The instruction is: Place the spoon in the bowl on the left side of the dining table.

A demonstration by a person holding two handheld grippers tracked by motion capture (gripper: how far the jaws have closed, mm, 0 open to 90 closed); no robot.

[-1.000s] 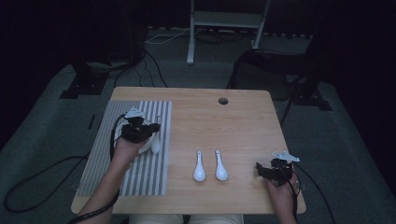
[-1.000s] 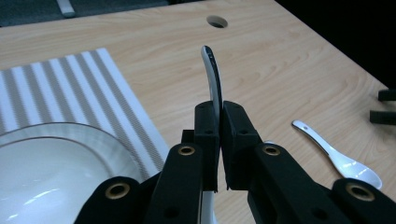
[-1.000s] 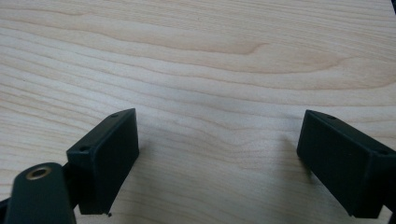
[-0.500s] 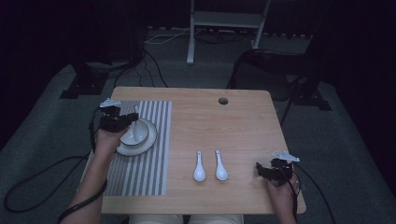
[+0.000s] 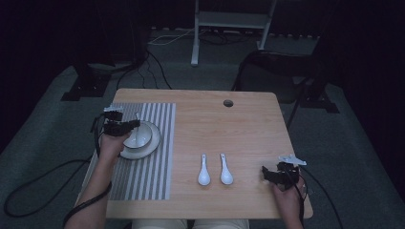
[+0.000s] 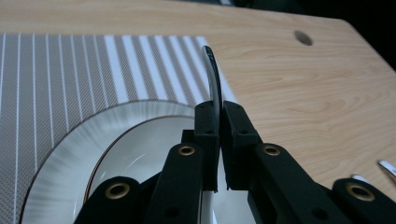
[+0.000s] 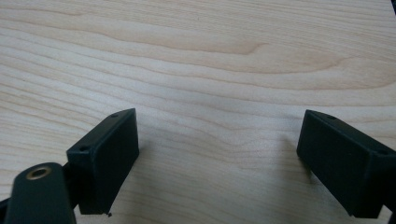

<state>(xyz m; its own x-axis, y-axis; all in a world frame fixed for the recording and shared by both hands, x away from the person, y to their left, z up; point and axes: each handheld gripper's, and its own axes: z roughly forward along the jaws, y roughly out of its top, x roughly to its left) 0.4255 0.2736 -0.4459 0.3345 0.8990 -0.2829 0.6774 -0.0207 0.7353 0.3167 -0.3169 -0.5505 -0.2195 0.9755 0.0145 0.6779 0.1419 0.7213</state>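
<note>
Table: light wood, round hole near the far edge.
Mat: grey-and-white striped, on the table's left part.
Plate: white, ribbed rim, on the mat.
Bowl: white, sits on the plate.
Left gripper: over the bowl's left side; jaws pinched tight on the bowl's thin rim, which rises between them in the left gripper view.
Spoons: two white ones, side by side on bare wood, just right of the mat, bowls toward the person.
Right gripper: low at the near right corner, well apart from the spoons; jaws spread wide over bare wood, gripping nothing.
</note>
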